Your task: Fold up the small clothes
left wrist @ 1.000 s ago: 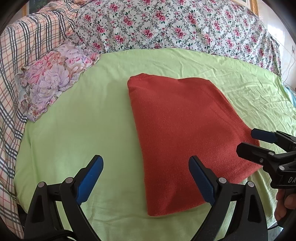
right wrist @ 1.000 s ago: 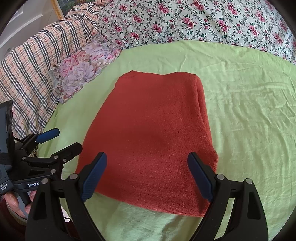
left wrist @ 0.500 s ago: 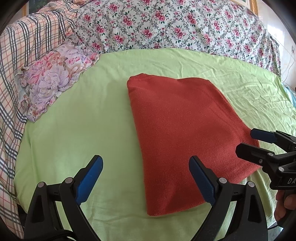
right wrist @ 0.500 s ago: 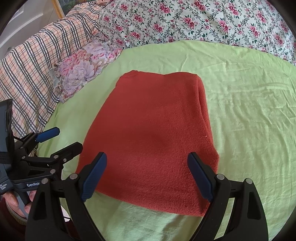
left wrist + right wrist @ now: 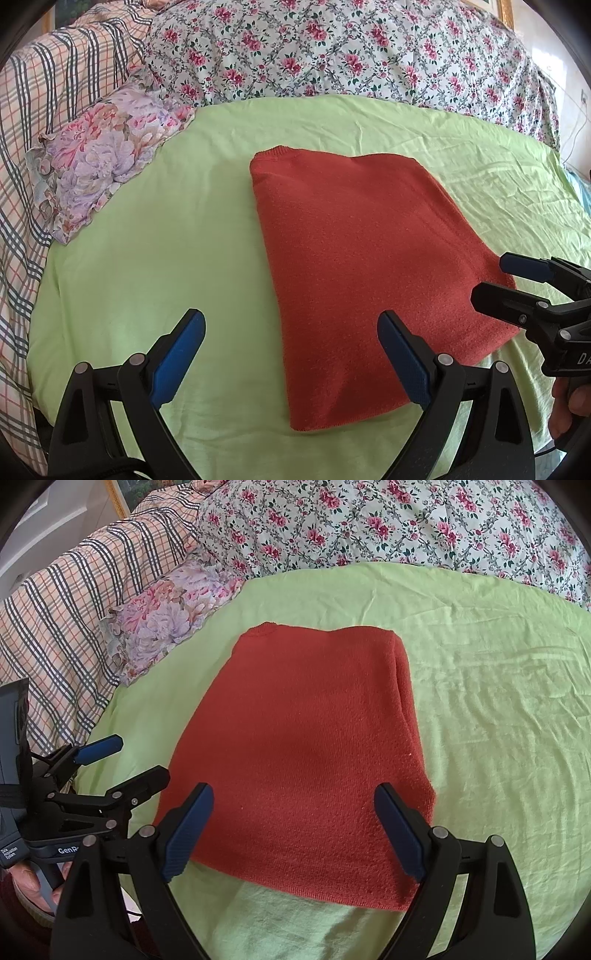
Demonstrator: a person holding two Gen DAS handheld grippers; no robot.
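Green bedsheet underneath, and on its middle the rust-red knit sweater lies flat as a tidy folded rectangle, looking finished or one fold short. Left gripper and right gripper hover spread wide at its near edge, holding nothing.

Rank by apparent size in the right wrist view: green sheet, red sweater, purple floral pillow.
Largest to smallest:
1. green sheet
2. red sweater
3. purple floral pillow, though it lies farther away, so its true size is unsure.
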